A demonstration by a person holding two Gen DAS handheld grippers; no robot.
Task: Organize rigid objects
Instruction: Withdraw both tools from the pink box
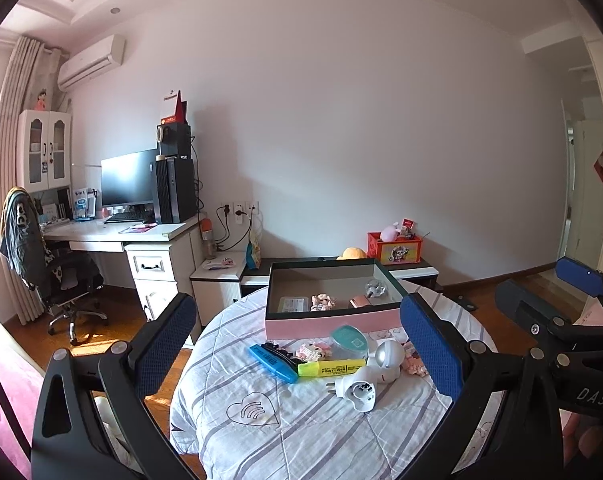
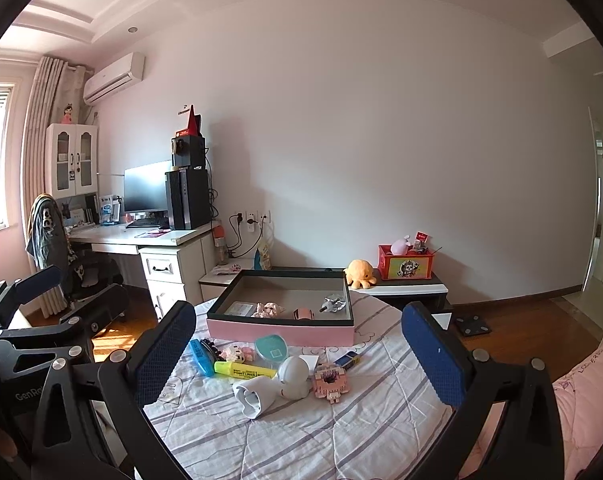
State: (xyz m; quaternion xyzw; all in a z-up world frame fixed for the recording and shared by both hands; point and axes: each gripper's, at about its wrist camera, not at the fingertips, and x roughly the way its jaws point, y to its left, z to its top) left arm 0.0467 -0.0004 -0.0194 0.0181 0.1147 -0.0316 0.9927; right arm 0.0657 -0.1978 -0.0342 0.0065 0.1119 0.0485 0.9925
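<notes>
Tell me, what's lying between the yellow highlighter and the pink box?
A pink block toy and a teal oval case lie between yellow highlighter and pink box, clearest in the right wrist view.

Striped quilt (image 2: 301,432) — pink box (image 2: 279,331), highlighters (image 2: 243,370), white plug (image 2: 253,398), toys.

Both wrist cameras look forward and slightly down over the round table (image 1: 301,432), toward the far wall. The left view sits a touch nearer; the right view looks from further right. Both share the pink box (image 1: 333,322) (image 2: 279,330), the clutter before it and the desk (image 1: 117,232) (image 2: 141,236).
</notes>
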